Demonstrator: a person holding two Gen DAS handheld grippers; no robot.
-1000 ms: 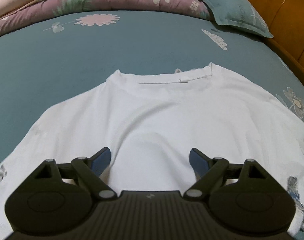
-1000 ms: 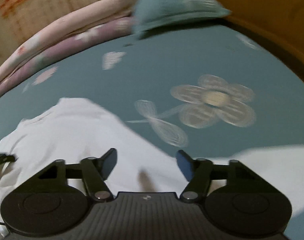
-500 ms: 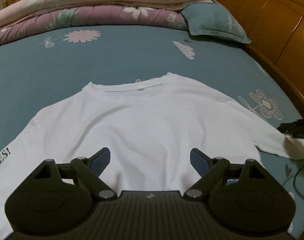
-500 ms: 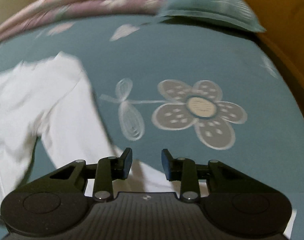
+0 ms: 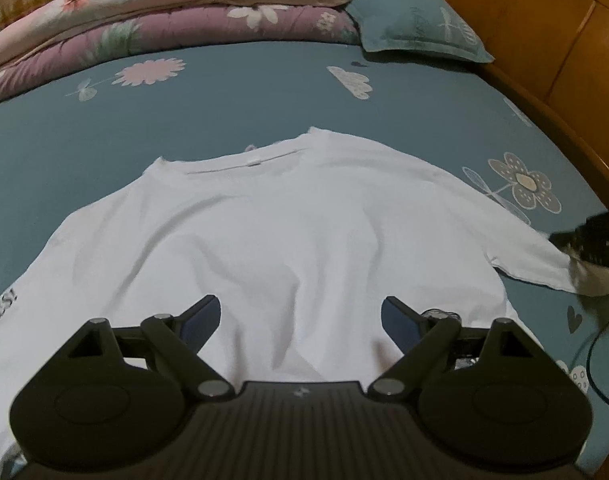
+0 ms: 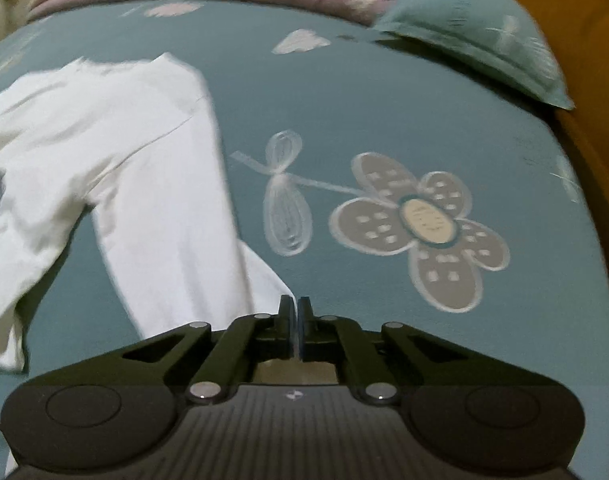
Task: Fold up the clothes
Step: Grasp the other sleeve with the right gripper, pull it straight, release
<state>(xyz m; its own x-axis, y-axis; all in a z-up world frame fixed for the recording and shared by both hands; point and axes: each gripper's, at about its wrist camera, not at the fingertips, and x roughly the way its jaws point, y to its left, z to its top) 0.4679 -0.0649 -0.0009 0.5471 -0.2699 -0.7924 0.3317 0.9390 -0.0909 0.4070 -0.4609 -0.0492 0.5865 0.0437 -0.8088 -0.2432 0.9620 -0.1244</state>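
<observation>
A white T-shirt [image 5: 272, 236] lies spread flat on the teal bed sheet, collar [image 5: 244, 160] pointing away from me. My left gripper [image 5: 300, 320] hovers open over the shirt's lower body, nothing between its fingers. The shirt's right sleeve [image 6: 176, 216] stretches out to the side. My right gripper [image 6: 295, 312] is shut on the tip of that sleeve, and it also shows blurred at the right edge of the left wrist view as the right gripper [image 5: 596, 244]. Black lettering [image 5: 0, 308] marks the left sleeve.
Folded floral quilts [image 5: 164, 20] are stacked at the far end of the bed beside a teal pillow [image 5: 416, 24]. A wooden bed frame [image 5: 564, 40] runs along the right side. A black cable [image 5: 596, 356] lies at the near right.
My right gripper has closed from wide open onto the sleeve tip and pulled the sleeve out sideways. The left gripper stayed open and drew back a little from the shirt.
</observation>
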